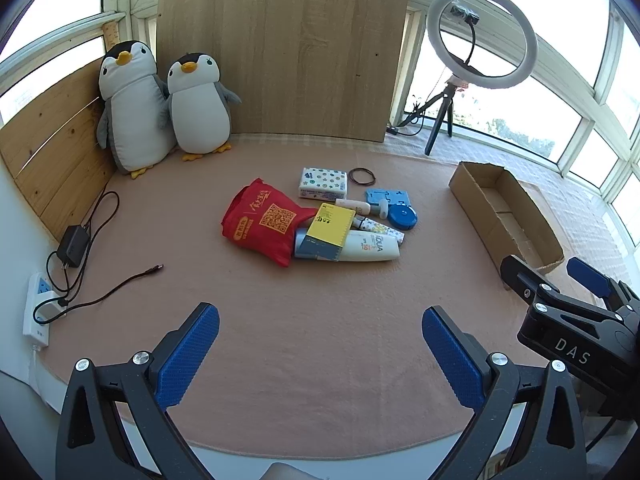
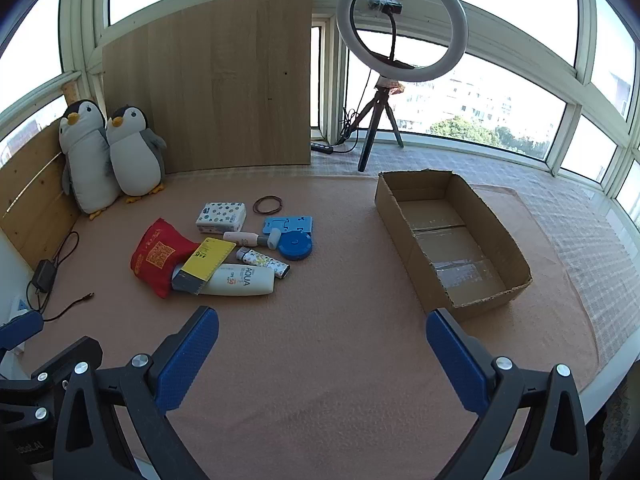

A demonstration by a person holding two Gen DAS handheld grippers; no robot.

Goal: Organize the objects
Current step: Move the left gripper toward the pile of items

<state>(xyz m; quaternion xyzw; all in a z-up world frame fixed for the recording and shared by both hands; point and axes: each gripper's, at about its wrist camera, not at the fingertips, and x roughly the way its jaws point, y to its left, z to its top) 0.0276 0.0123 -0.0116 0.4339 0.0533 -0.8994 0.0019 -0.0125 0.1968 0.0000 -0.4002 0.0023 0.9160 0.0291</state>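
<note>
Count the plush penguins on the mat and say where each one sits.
2. The taller penguin stands in the far left corner against the plank wall; the shorter penguin leans beside it, in front of the upright wooden board. None appears hidden.

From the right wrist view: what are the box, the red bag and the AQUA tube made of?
Box: brown corrugated cardboard, matte, ragged torn rim, glossy tape strips on the floor inside.
Red bag: soft cloth, probably non-woven, crumpled, matte, printed.
AQUA tube: white plastic by the look, smooth with a slight sheen.
</note>
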